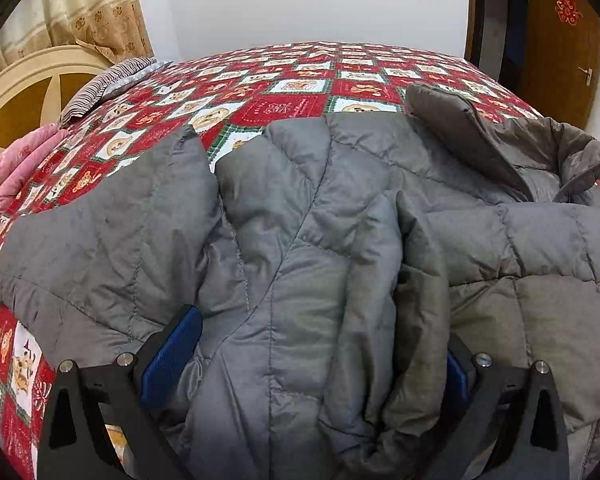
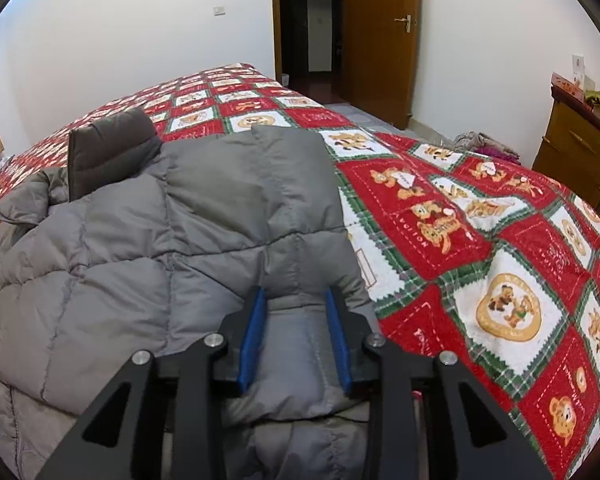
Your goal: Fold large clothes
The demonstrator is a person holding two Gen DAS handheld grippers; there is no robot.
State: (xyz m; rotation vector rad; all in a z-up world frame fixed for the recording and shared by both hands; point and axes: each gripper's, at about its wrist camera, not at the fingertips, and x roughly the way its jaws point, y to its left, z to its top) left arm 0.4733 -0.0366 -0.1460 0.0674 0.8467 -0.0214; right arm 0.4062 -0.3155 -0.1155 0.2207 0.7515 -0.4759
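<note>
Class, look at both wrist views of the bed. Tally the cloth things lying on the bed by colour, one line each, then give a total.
Grey: 1, the puffer jacket
Red patchwork: 1, the quilt
Pink: 1, the blanket
Striped: 1, the pillow
Total: 4

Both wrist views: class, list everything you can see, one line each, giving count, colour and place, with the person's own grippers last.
Jacket: one, grey quilted, spread on the bed.
Bedspread: one, red, white and green with bears, covering the bed.
Pillow: one, striped, far left.
Blanket: one, pink, left edge.
Door: one, brown, open.
Dresser: one, brown, right wall.
Left gripper: black, blue pads, wide apart around bunched jacket.
Right gripper: black, blue pads, straddling a jacket fold.
</note>
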